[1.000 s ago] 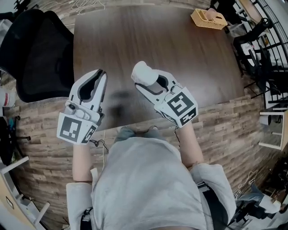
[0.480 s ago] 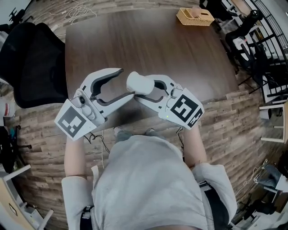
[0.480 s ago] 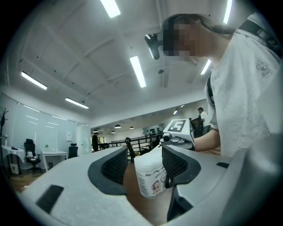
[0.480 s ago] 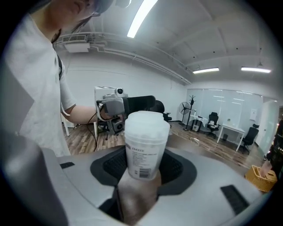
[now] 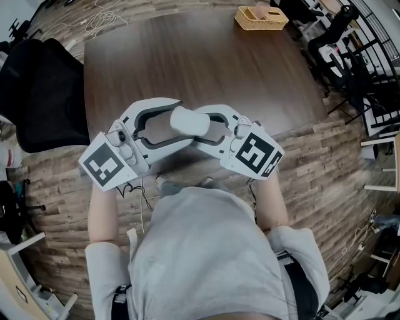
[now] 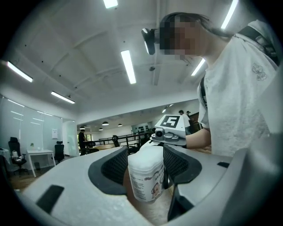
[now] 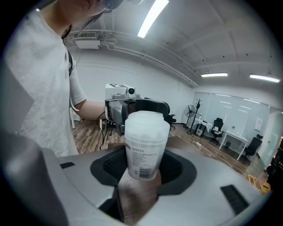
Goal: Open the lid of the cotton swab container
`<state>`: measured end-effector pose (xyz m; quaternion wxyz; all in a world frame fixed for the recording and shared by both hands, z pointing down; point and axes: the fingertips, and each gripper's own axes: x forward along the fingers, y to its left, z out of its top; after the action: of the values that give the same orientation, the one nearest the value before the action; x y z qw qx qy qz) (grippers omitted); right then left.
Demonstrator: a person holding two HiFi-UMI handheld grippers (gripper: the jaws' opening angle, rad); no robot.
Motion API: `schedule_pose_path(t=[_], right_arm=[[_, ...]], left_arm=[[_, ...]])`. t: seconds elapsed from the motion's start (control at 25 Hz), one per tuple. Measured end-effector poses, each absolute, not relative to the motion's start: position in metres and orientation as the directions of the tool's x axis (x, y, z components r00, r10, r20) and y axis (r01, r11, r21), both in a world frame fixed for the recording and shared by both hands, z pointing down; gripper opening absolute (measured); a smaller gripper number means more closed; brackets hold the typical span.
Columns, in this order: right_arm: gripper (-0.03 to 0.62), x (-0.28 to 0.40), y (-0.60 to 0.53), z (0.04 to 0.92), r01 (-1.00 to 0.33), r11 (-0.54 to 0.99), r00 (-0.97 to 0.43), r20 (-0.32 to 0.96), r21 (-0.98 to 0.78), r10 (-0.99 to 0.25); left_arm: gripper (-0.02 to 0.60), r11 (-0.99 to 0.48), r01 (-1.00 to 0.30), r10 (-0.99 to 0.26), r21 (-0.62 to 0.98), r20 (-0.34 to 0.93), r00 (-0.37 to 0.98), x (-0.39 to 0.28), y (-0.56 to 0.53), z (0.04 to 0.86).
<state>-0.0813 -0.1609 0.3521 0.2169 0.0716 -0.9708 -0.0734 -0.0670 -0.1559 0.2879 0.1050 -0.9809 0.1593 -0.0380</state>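
The cotton swab container [image 5: 189, 120] is a white plastic jar with a frosted lid, held lying sideways over the front edge of the brown table [image 5: 206, 56]. My right gripper [image 5: 200, 125] is shut on its body; in the right gripper view the jar [image 7: 145, 148] stands between the dark pads. My left gripper [image 5: 181, 122] comes in from the left, and its jaws are opening. The jar's lid end lies between those jaws. The left gripper view shows the jar [image 6: 146, 176] inside the gap, with room on each side.
A wicker basket [image 5: 261, 17] sits at the table's far right corner. A black office chair [image 5: 37, 94] stands to the left of the table, and dark chairs and shelving [image 5: 365, 69] stand to the right. The floor is wood plank.
My left gripper was shut and apart from the jar. It has swung right and opened wide around the jar's end. Both grippers have come together.
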Motion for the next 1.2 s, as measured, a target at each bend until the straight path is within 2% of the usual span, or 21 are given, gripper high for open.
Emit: schedule_pose_path(t=[0.4, 0.56, 1.0, 1.2], right_arm=[[0.193, -0.065, -0.151, 0.348, -0.087, 0.967, -0.893, 0.411, 0.238, -0.181], [0.193, -0.066, -0.152, 0.346, -0.094, 0.955, -0.888, 0.41, 0.281, -0.208], [0.193, -0.07, -0.147, 0.341, -0.103, 0.961, -0.907, 0.372, 0.257, -0.197], [0.193, -0.074, -0.14, 0.352, -0.082, 0.965, -0.898, 0.402, 0.25, -0.181]], left_arm=[[0.239, -0.947, -0.264, -0.283, -0.185, 0.082, 0.956, -0.052, -0.145, 0.284], [0.237, -0.963, -0.263, -0.264, -0.051, 0.023, 0.964, -0.055, -0.148, 0.275], [0.238, -0.952, -0.306, -0.301, -0.01, -0.161, 0.94, -0.058, -0.159, 0.244], [0.236, -0.915, -0.403, -0.395, -0.031, -0.148, 0.907, -0.062, -0.182, 0.241]])
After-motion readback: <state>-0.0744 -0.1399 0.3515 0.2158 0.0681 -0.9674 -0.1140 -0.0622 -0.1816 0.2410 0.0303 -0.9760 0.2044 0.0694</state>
